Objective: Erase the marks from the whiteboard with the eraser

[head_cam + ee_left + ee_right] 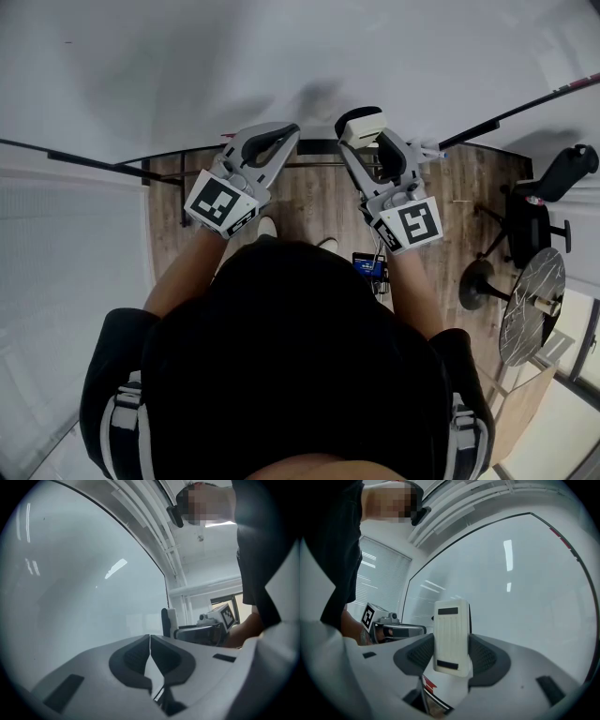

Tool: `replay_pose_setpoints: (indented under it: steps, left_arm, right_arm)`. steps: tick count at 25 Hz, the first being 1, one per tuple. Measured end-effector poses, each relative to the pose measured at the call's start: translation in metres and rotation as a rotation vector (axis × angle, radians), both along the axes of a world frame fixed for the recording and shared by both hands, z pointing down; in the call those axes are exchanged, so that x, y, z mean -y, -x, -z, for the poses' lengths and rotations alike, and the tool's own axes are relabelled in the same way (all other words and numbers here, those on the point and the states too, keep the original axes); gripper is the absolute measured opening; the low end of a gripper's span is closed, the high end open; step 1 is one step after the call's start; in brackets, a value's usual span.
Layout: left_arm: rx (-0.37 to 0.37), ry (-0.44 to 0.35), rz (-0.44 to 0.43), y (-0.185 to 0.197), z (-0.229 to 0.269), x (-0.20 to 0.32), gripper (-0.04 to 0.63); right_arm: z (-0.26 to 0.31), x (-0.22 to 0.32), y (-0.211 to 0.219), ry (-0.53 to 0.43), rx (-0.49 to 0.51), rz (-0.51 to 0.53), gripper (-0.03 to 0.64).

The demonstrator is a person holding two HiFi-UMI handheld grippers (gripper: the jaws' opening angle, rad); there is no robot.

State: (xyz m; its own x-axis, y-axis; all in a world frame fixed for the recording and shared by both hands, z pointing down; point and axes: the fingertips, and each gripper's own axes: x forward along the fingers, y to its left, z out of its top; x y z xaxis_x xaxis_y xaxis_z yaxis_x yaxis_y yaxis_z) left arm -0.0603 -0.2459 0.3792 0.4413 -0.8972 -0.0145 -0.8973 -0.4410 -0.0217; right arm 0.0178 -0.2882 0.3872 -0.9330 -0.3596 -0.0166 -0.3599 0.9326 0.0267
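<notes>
The whiteboard (281,56) fills the far side of the head view and looks almost bare, with only a tiny dark speck (67,41) at its upper left. My right gripper (364,131) is shut on a white ribbed eraser (451,637), held upright between the jaws a little way from the board (525,597). My left gripper (279,136) is beside it on the left, shut with nothing between its jaws (150,637). From the left gripper view, the eraser (168,623) and right gripper (206,627) show side-on against the board (70,597).
Wooden floor (319,202) lies below the board's lower edge. A black office chair (534,211) and a round table (530,305) stand to the right. Window blinds (379,583) hang left of the board.
</notes>
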Motion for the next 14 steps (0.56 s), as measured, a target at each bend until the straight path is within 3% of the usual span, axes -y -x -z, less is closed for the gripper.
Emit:
replay_pose_setpoints:
  steps: [14]
  left_arm:
    - [-0.001, 0.0, -0.025, -0.0054, -0.0031, 0.0048, 0.008]
  right_arm:
    - [-0.0073, -0.0008, 0.0025, 0.011, 0.003, 0.006, 0.232]
